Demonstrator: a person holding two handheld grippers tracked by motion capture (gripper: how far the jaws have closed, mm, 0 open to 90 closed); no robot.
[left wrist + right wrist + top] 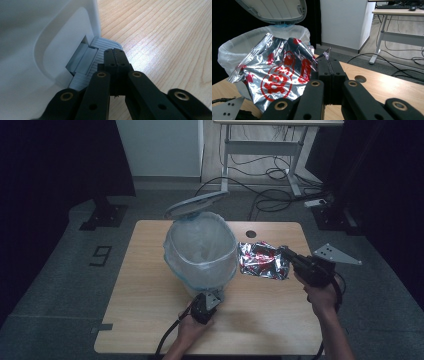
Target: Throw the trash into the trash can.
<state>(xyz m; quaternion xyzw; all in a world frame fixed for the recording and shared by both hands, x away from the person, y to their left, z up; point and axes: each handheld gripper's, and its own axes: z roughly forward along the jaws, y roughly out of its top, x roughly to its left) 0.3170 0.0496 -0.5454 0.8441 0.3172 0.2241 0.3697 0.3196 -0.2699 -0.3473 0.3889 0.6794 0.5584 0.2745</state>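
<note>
A white pedal bin [201,252] lined with a clear bag stands on the wooden table [150,285], its grey lid [196,204] tipped up. My left gripper [212,296] is at the bin's foot. In the left gripper view its shut jaws [114,53] rest on the ribbed grey pedal [100,50], against the bin's white wall [37,37]. My right gripper [286,252] is shut on an edge of a crumpled silver foil bag with red print [262,261], just right of the bin. In the right gripper view the foil bag [279,75] hangs before the bin's rim [234,47] and open lid [274,10].
A round cable hole [251,234] sits in the table behind the foil bag. Beyond the table, loose cables [270,200] lie on the floor under a desk frame [295,175]. A white cabinet [160,147] stands at the back.
</note>
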